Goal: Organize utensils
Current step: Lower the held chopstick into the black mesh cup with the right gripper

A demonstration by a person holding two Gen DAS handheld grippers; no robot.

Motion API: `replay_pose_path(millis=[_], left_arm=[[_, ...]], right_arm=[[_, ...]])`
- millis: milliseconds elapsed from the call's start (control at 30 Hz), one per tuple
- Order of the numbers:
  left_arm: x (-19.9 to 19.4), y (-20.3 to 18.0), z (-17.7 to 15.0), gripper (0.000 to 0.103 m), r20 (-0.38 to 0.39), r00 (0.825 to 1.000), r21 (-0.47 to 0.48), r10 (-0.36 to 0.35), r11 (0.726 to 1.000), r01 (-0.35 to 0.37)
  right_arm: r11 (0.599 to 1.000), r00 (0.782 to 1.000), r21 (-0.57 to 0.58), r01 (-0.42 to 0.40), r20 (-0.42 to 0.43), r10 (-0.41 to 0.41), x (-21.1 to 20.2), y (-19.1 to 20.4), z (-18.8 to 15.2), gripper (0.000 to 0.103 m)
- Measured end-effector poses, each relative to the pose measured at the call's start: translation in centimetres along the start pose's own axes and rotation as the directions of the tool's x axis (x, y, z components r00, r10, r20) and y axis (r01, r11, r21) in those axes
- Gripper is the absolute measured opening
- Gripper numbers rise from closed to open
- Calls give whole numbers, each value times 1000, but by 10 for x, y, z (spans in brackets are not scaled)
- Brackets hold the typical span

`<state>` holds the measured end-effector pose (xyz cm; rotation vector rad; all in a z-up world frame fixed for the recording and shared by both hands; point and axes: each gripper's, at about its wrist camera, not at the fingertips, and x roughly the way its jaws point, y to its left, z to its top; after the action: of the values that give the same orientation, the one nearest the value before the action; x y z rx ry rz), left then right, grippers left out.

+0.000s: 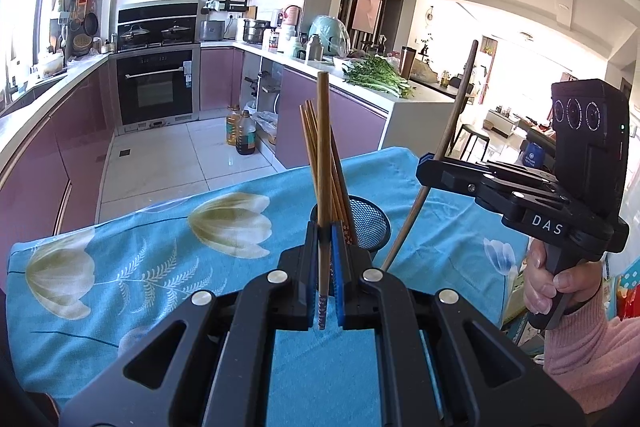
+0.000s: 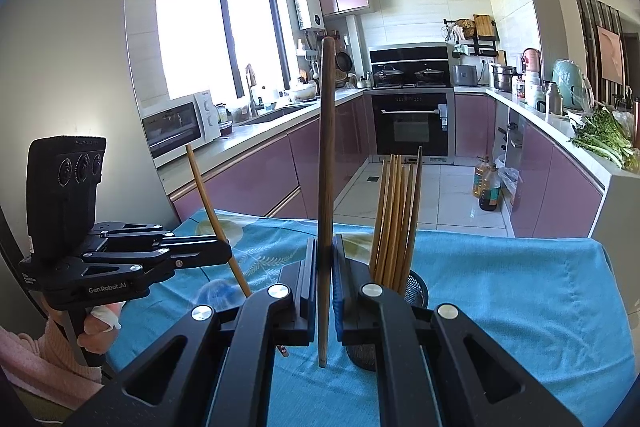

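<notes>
Left wrist view
- Landmark: I take the black mesh holder (image 1: 370, 227) as my reference; it stands on the blue flowered tablecloth (image 1: 132, 267).
- Left gripper (image 1: 324, 259): I see its jaws pressed together on one wooden chopstick (image 1: 323, 155), which stands nearly upright just in front of the holder, its patterned lower end hanging below the pads over the cloth.
- Bundle: several more chopsticks (image 1: 316, 163) stand in the holder, leaning left, directly behind the one I hold.
- Right gripper (image 1: 430, 165): to the right of the holder and above its rim, pinching a darker stick (image 1: 452, 123) that slants up to the right; its lower end reaches down close beside the holder.
- Person: a hand (image 1: 548, 283) in a pink sleeve grips that gripper's handle, well right of the holder.

Right wrist view
- Right gripper (image 2: 325, 275): jaws clamped on the dark wooden stick (image 2: 326, 163), upright, just left of the mesh holder (image 2: 416, 291); its lower tip hangs over the cloth (image 2: 520, 287).
- Bundle: the chopsticks (image 2: 394, 219) stand in the holder, tops fanned slightly, just right of my held stick.
- Left gripper (image 2: 224, 251): well left of the holder, closed on the lighter chopstick (image 2: 212, 211), which tilts up to the left.
- Person: a hand (image 2: 98, 331) holds its handle, lower left of the holder.
- Beyond the holder: the kitchen with an oven (image 2: 412, 123) and purple cabinets (image 2: 256, 179).
</notes>
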<state>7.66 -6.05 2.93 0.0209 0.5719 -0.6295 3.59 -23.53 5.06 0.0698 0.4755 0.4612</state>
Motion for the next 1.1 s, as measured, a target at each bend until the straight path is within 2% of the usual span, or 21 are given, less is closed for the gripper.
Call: replay_pose_path(millis=[1100], left_arm=[[-4,-11,30,7,64,998,50,-18,999,15]], right_arm=[[999,998,-33,14,56,-12,-9,4,16,6]])
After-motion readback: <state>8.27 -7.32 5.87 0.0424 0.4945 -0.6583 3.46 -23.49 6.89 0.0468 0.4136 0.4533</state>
